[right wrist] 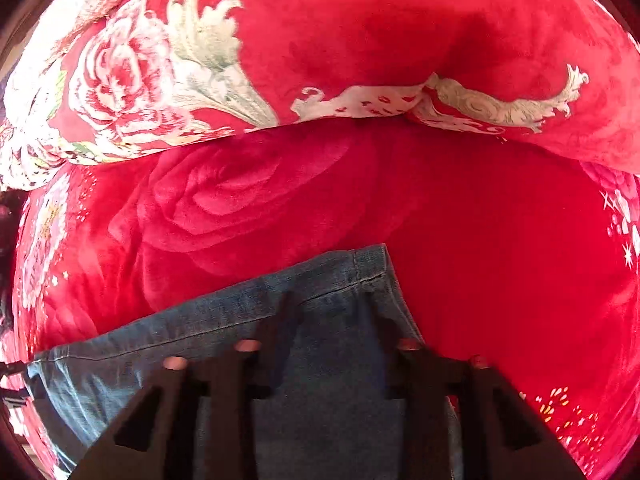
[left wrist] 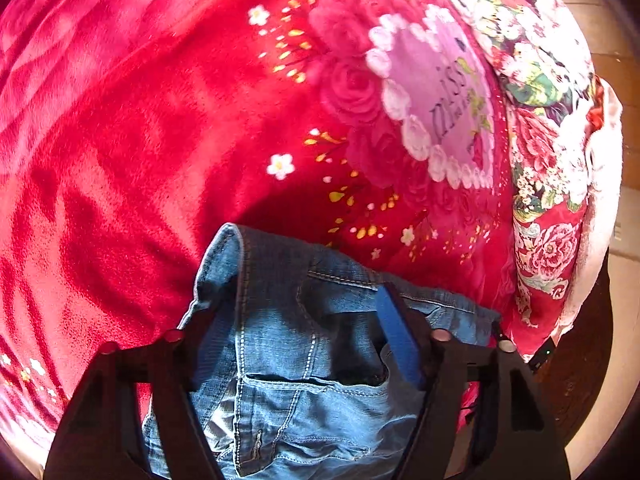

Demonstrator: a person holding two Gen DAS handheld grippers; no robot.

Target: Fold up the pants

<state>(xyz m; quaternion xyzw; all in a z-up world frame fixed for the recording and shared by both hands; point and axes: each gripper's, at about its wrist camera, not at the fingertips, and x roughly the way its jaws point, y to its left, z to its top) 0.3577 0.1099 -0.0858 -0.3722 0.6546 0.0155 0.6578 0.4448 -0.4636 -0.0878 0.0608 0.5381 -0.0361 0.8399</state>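
The left gripper [left wrist: 304, 320] has its two fingers spread wide apart, with the waistband end of the jeans [left wrist: 296, 344] bunched between them, pocket and seams showing. The right gripper [right wrist: 332, 316] also stands open, its fingers straddling the hemmed leg end of the jeans [right wrist: 240, 344]. Beyond both grippers spreads a red flowered blanket [left wrist: 140, 140], and ahead of the right gripper lies a rolled quilt [right wrist: 360, 32].
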